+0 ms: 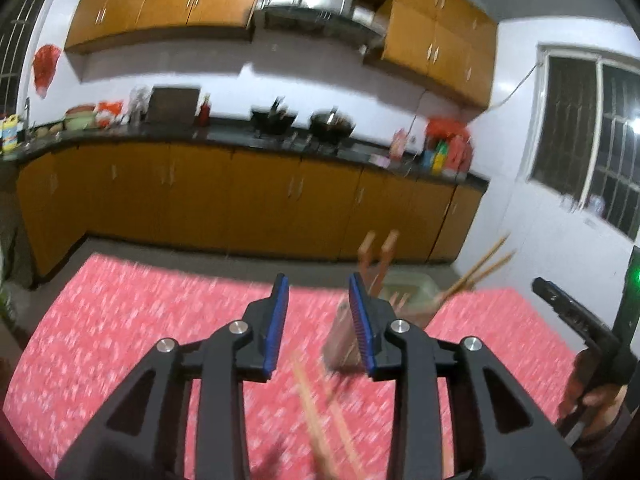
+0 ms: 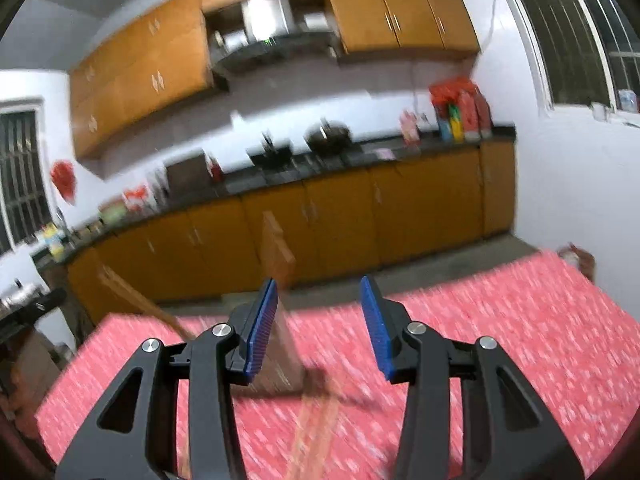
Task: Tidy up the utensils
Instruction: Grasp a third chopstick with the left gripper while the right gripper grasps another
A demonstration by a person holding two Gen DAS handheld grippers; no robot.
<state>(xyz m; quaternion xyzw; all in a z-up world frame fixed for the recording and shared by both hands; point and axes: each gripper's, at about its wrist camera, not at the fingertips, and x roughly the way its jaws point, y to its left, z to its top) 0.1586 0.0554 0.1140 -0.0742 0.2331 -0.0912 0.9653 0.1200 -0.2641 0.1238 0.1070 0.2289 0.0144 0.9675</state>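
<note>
Wooden chopsticks (image 1: pixel 320 420) lie on the red tablecloth (image 1: pixel 140 320) beneath both spread, empty tools (image 1: pixel 318 320) (image 2: pixel 318 320).

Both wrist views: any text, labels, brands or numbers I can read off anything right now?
None can be read.
Packets on the counter: printing blurred by motion.
Yellow bottle by the sink: label too small and blurred.
Utensil holder on the red tablecloth: no visible text.

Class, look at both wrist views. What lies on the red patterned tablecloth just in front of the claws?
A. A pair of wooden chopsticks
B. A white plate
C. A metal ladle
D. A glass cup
A: two thin wooden chopsticks lie blurred on the red tablecloth, just ahead of the open, empty left claw and right claw.
</note>
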